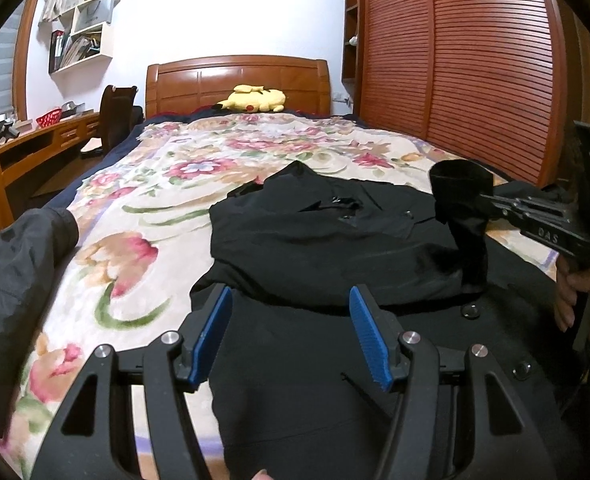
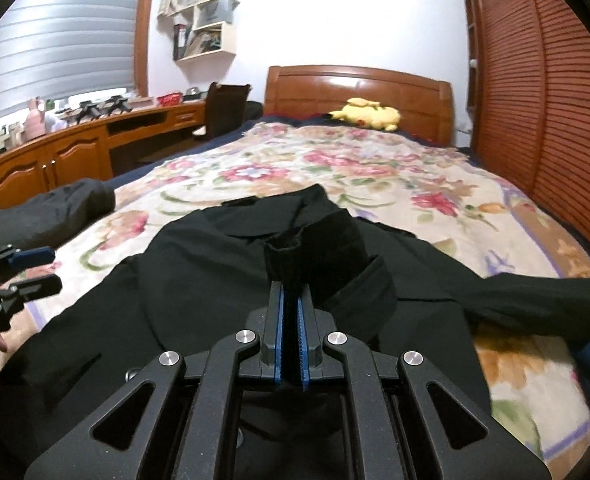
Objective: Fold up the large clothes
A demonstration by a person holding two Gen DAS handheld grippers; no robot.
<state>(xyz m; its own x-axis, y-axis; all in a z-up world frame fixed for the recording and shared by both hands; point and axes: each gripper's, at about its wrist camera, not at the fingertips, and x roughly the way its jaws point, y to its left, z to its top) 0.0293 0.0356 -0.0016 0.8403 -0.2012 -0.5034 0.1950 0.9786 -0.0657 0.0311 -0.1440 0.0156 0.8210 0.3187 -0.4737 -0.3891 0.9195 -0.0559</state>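
Two tongs: my right tongs (image 2: 290,300) pinched the coat's cuff (image 2: 295,248); my left tongs (image 1: 291,320) hung spread.
Coat (image 1: 335,232): soft, heavy-looking, floppy on the bed (image 1: 175,168).
Grip: cuff or hem edges.

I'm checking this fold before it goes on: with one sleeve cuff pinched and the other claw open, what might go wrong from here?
1. The right claw pinches only the sleeve cuff, a small bite; the cuff may slip out when pulled across.
2. The left claw is open over the black coat and pins nothing, so the body may drag and bunch.
3. The floral blanket may wrinkle under it.
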